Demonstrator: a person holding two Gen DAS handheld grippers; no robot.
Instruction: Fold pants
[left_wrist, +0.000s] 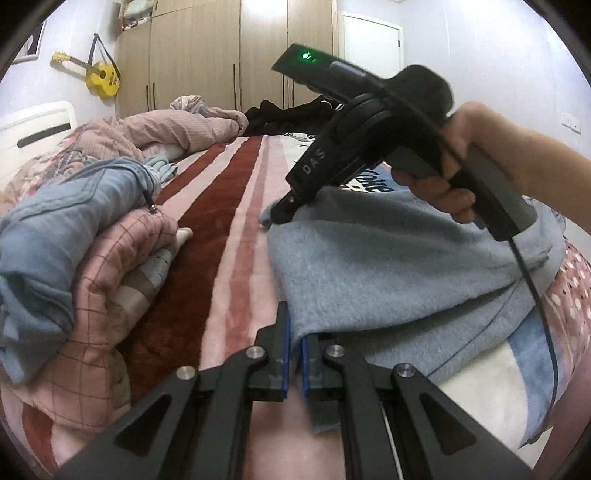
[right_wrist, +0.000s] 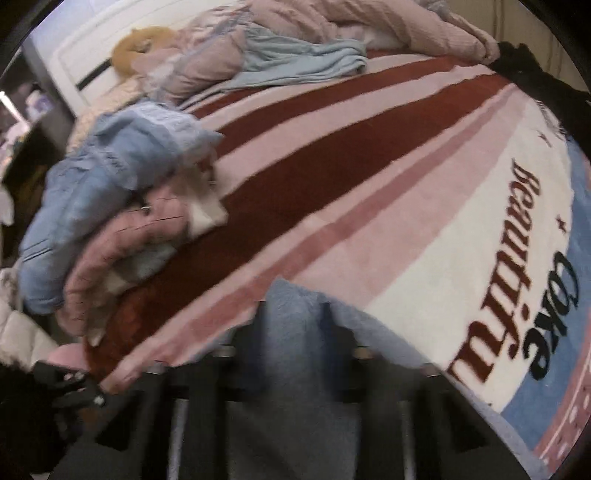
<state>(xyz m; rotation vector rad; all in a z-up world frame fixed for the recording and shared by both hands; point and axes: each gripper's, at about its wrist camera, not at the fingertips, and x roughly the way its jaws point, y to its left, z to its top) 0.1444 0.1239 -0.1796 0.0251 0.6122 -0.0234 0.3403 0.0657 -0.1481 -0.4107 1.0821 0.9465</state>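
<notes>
Light blue fleece pants (left_wrist: 399, 266) lie folded over on the striped bed blanket. My left gripper (left_wrist: 295, 341) is shut on their near edge, the blue pads pinching the cloth. My right gripper (left_wrist: 275, 219), held in a hand, points down at the far corner of the pants. In the right wrist view, my right gripper (right_wrist: 291, 314) holds the blue fleece (right_wrist: 291, 369) between its fingers, which are blurred and spread around the cloth.
A pile of folded clothes (left_wrist: 74, 258), blue and pink, sits on the left of the bed. A crumpled pink duvet (left_wrist: 166, 129) and black clothes (left_wrist: 288, 114) lie at the far end. The striped blanket (right_wrist: 332, 192) carries lettering on the right.
</notes>
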